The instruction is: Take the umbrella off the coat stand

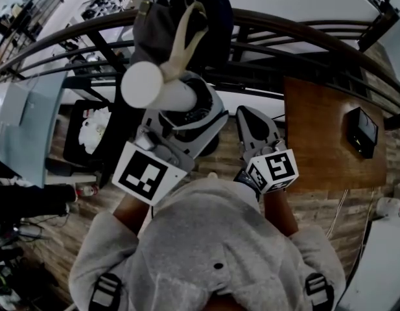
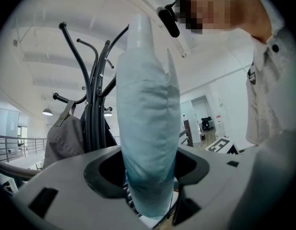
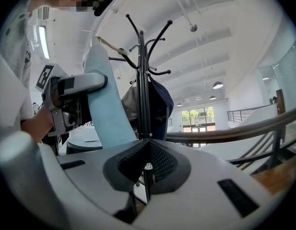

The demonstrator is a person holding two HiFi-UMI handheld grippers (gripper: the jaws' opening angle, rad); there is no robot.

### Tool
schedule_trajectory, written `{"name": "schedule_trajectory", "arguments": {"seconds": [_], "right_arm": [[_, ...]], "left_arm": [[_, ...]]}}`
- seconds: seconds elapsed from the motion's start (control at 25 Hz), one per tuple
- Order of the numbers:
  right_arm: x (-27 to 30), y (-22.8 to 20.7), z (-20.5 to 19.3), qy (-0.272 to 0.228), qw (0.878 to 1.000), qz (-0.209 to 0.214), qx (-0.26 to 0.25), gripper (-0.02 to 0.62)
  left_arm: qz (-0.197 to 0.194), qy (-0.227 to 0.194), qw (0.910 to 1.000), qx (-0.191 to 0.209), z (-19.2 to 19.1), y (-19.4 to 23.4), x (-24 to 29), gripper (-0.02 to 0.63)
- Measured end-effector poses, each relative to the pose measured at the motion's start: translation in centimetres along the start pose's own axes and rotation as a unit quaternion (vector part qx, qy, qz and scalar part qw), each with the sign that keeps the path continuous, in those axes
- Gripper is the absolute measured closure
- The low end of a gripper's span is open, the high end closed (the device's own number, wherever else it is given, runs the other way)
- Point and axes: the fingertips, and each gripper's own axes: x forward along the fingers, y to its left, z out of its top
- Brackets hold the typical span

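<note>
The coat stand (image 3: 143,80) rises straight ahead of the right claw (image 3: 147,164) and just to the left of the left claw (image 2: 148,171), with a grey garment (image 2: 64,138) and a dark garment (image 3: 159,104) hung on it. The pale blue umbrella (image 2: 148,119), folded, stands upright between the left claw's jaws. They pinch it low on its body, so most of it towers above that claw. The right claw is pressed together on nothing and aimed level at the pole.

Now the smallest piece, and the one that matters. The beige strap (image 1: 185,34) runs from the umbrella's top, above the left claw, across to a hook, and it looks not yet free. The move should be a clean lift until the loop clears the hook's tip, then a draw back toward the person. With the grip this low the top may sway, so the lift should be slow and upright, keeping the strap clear of the grey garment.
</note>
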Motion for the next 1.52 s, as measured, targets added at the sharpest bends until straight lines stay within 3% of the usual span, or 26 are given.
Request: {"name": "schedule_trajectory", "arguments": {"seconds": [0.52, 0.64, 0.84, 0.96, 1.16, 1.52], "right_arm": [[-1.1, -1.7, 0.2, -0.009, 1.0, -0.014, 0.012, 0.586], [-1.4, -2.2, 0.2, -0.011, 1.0, -0.022, 0.016, 0.586], [-1.0, -4.1, 0.6, -0.028, 0.999, -0.03, 0.018, 0.586], [-2.4, -5.3, -0.5, -0.015, 0.998, -0.047, 0.033, 0.586], [-3.5, -7.2, -1.9, 0.0, 0.996, -0.067, 0.052, 0.586], [-3.5, -5.1, -3.5, 0.028, 0.995, -0.066, 0.066, 0.586]], "left_arm": [[-0.037, 0.015, 0.999, 0.021, 0.4, -2.4, 2.3, 0.33], [-0.037, 0.021, 0.999, 0.009, 0.0, -2.8, 3.2, 0.33], [-0.01, 0.038, 0.999, -0.021, -2.2, -1.3, 4.2, 0.33], [0.011, 0.044, 0.9985, -0.03, -4.3, -1.1, 4.4, 0.33], [0.041, 0.054, 0.9975, -0.021, -6.9, -0.9, 3.9, 0.33], [0.075, 0.094, 0.9924, -0.028, -10.3, 0.2, 0.2, 0.33]]}}
